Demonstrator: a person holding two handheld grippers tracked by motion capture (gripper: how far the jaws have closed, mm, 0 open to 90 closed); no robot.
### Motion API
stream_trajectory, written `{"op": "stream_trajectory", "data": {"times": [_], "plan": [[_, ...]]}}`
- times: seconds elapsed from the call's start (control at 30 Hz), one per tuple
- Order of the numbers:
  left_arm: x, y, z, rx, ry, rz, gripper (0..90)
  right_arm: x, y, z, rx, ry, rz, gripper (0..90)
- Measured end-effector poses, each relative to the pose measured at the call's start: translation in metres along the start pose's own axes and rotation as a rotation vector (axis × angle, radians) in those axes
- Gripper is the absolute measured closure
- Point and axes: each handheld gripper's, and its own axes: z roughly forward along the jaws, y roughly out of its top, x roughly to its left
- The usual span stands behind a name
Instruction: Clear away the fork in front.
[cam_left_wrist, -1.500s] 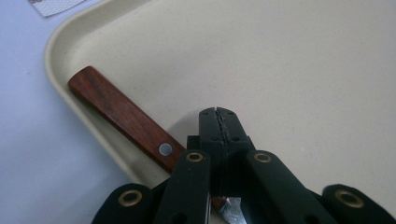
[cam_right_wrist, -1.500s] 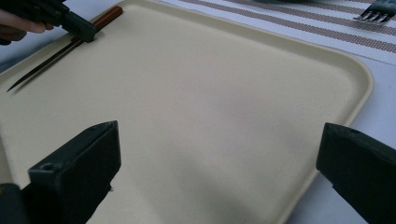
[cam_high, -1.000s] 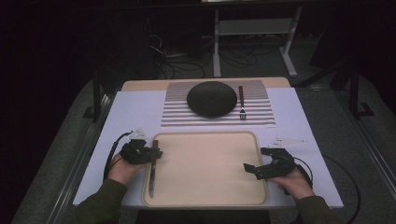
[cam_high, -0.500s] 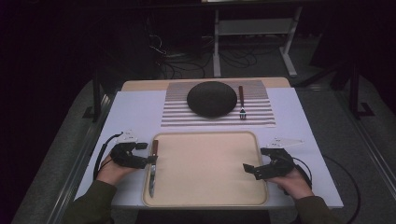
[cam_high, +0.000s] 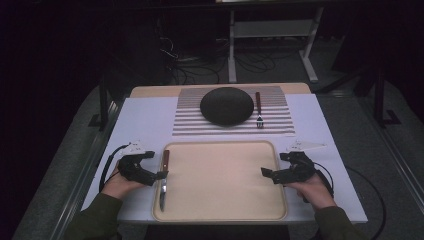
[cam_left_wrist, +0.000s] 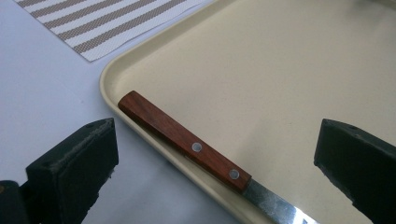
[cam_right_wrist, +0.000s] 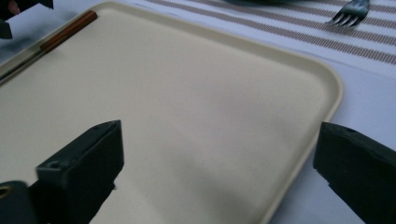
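Observation:
A knife with a wooden handle (cam_left_wrist: 182, 140) and steel blade (cam_high: 162, 192) lies along the left rim of the beige tray (cam_high: 220, 210). My left gripper (cam_high: 155, 165) is just left of the handle. Its jaws have just been opening and now stand wide, with the handle lying loose between and ahead of them, touched by neither pad. My right gripper (cam_high: 274, 165) is open at the tray's right edge (cam_right_wrist: 322, 93) with nothing between its jaws. In the right gripper view the knife handle (cam_right_wrist: 70, 30) shows at the far side of the tray.
Beyond the tray, a striped placemat (cam_high: 195, 117) carries a dark round dish (cam_high: 226, 106) and a fork (cam_high: 258, 112) to its right. A white sheet (cam_high: 140, 125) covers the table. Cables trail from both grippers.
The left gripper's jaws have opened off the knife handle and the hand has drawn slightly left. The knife stays on the tray's left rim. The right gripper has not moved.

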Motion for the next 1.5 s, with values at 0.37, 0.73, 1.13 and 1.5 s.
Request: {"op": "stream_trajectory", "data": {"times": [0.37,0.73,1.13,1.5], "plan": [[-0.003,0.0,0.003,0.003,-0.005,0.021,0.0,-0.022,0.03,0.015,0.048,0.003,-0.001,19.6],[-0.005,0.001,0.003,-0.002,-0.012,0.024,0.1,-0.046,0.064,0.03,0.059,-0.051,-0.009,59.2],[-0.004,0.002,0.002,-0.01,-0.015,0.015,0.2,-0.062,0.093,0.059,0.111,-0.115,-0.013,89.0],[-0.004,0.002,0.002,-0.014,-0.025,0.015,0.2,-0.078,0.12,0.095,0.155,-0.159,0.0,89.1]]}}
